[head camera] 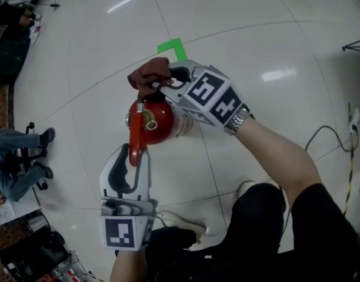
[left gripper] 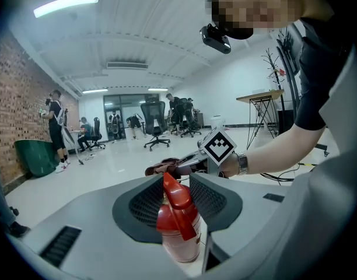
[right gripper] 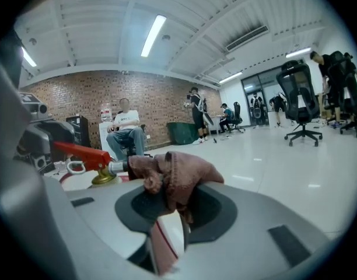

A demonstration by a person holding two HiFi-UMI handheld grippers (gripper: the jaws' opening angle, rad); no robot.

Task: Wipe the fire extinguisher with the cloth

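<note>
Overhead, in the head view, the red fire extinguisher (head camera: 157,122) stands upright on the pale floor tiles, just below a green tape mark (head camera: 173,49). The left gripper (head camera: 135,156) comes in from the near side with its jaws apart on either side of the discharge lever (head camera: 136,147), probably to steady the extinguisher while it is wiped. The right gripper (head camera: 167,82) reaches in from the far side, clamped on a bunched brown cloth (head camera: 149,73) held at the valve head, so the wipe looks set to start at the top.

Along the left gripper view, the lever (left gripper: 177,200) sits in the gap between the ribbed pads. It is close to both, yet I cannot see them bite, so I judge it bracketed rather than pinched. Only this view shows the side of the extinguisher's body (left gripper: 181,247) below the jaws, with the cloth (left gripper: 161,168) beyond.

The right gripper view gives what neither other view does. It shows the cloth (right gripper: 178,177) wadded tight between closed jaws, and past it the brass valve (right gripper: 104,177) and the pull ring (right gripper: 75,168). The cloth is touching the valve's outlet or just beside it; I cannot tell which.
</note>
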